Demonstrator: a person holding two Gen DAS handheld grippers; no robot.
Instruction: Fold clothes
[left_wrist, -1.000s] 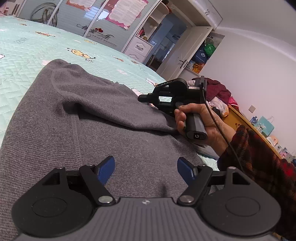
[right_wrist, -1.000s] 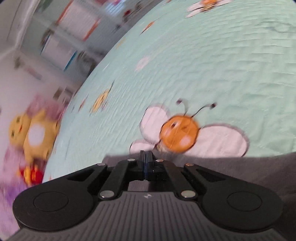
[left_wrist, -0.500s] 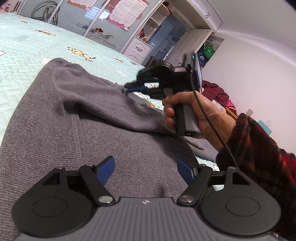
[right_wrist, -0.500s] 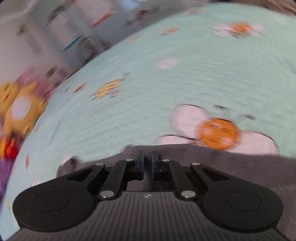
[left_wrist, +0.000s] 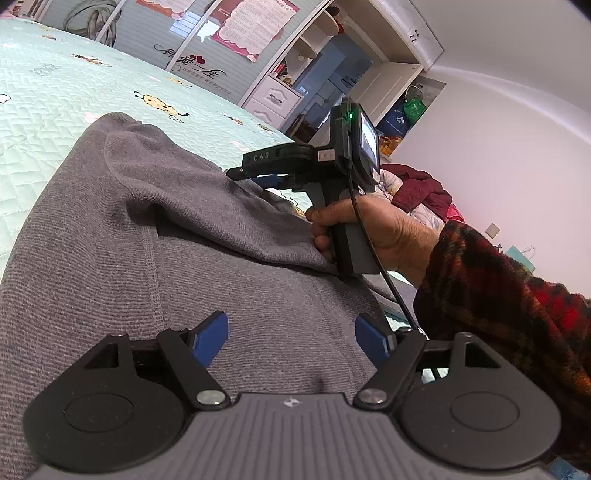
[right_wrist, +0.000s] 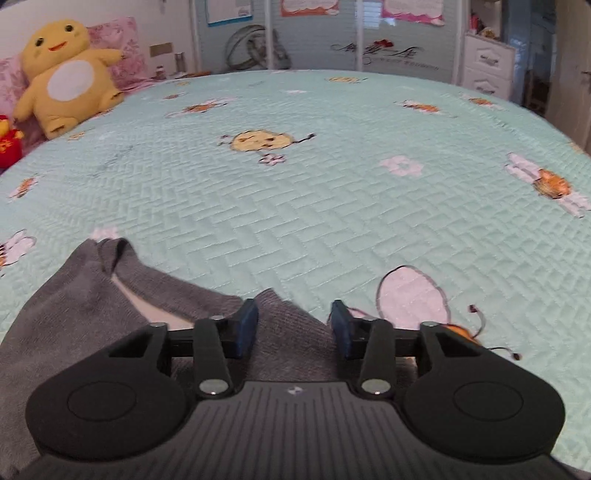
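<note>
2 grippers stood over the grey garment (left_wrist: 229, 295): left gripper (left_wrist: 291, 341) wide and empty; right gripper (right_wrist: 293, 328), jaws just opening, had apparently released a fold; regripping seemed next.

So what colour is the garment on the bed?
Grey garment, clearest in the left wrist view.

Red-black plaid sleeve (left_wrist: 517, 314); black grippers, blue-padded jaws.

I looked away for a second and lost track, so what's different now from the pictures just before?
The right gripper was shut on the edge of the grey garment; its fingers have just been opening and have let the fabric go, and it has rolled upright and lifted slightly off the folded sleeve. The left gripper stayed open above the garment, which still lies on the bedspread.
</note>
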